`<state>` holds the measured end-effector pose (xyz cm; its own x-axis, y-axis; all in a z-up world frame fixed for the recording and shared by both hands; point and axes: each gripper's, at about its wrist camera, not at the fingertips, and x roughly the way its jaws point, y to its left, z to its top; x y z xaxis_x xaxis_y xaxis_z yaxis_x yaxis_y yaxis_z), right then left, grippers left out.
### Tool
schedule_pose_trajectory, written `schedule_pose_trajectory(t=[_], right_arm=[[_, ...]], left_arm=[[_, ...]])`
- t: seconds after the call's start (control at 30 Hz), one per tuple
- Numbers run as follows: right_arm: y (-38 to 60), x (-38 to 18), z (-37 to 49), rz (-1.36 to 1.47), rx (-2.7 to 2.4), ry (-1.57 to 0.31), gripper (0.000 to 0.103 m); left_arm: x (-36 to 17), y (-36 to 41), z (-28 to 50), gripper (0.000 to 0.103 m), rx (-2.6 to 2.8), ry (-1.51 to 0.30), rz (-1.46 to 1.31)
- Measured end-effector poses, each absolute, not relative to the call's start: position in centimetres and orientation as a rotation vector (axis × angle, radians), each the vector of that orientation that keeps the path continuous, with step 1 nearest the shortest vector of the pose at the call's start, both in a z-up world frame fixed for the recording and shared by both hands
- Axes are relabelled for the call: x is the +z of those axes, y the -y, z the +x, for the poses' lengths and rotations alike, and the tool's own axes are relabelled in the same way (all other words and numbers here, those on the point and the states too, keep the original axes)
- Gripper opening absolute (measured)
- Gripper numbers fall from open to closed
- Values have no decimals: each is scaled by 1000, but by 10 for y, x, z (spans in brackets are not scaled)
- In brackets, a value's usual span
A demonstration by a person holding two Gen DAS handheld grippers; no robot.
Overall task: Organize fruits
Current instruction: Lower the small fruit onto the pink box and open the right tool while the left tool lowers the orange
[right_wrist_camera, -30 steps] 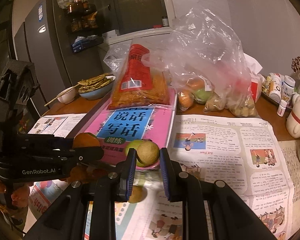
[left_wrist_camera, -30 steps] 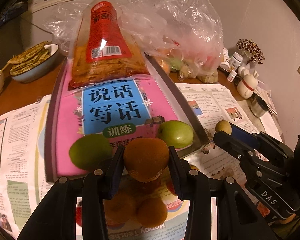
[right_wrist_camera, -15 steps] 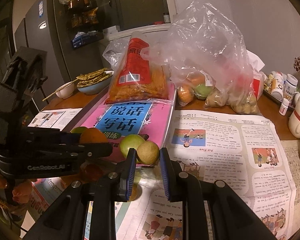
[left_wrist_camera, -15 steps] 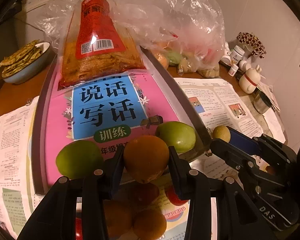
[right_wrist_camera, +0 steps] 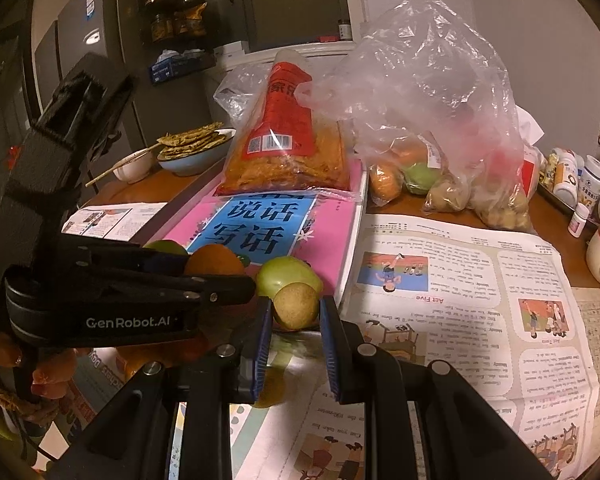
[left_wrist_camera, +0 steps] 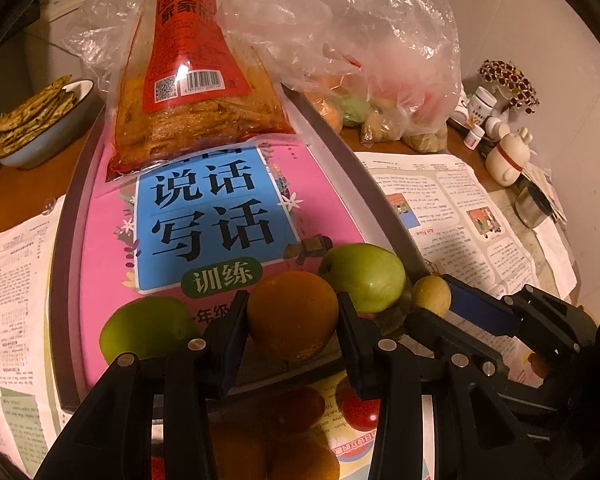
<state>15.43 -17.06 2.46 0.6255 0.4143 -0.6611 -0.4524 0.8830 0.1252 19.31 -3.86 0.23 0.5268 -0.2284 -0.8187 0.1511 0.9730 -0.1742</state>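
The left hand-held gripper (left_wrist_camera: 293, 322) is clamped on an orange (left_wrist_camera: 292, 314), held above the near edge of the tray (left_wrist_camera: 384, 208). The right hand-held gripper (right_wrist_camera: 293, 322) grips a small tan fruit (right_wrist_camera: 295, 305) just beside that same near corner, over the newspaper (right_wrist_camera: 460, 308) spread on the desk (right_wrist_camera: 556, 248). Its neighbour's black body reads "GenRobot.AI".

Both loads are round and pinched only at their sides, so a loose squeeze could let either roll out and drop. The two tools sit close together, and I judge a careless swing could knock them against each other. Letting go onto the tray is risky too: two green apples, one left (left_wrist_camera: 146, 330) and one right (left_wrist_camera: 362, 276), already lie there on a slick pink book (left_wrist_camera: 216, 216), and a bump could send them rolling.

The book cover shows large Chinese characters, 说话写话, with 训练 below. Farther back a red-labelled snack bag (left_wrist_camera: 192, 96) carries a barcode and a QR code. The newspaper has a heading "Act Five". Behind it sits a clear plastic bag (right_wrist_camera: 432, 120) of more fruit.
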Motion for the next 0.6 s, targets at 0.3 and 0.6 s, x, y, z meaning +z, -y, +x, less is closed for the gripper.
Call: schedule_pose_trajectory(t=[0.3,0.6], right_arm=[[159,21,154,-99,491,-729,24],[153,18,161,-134,466,-725,24]], left_arm=[[-1,35,197,44,-212,-996,-99],[-2,35,196,44,-211,-991,-103]])
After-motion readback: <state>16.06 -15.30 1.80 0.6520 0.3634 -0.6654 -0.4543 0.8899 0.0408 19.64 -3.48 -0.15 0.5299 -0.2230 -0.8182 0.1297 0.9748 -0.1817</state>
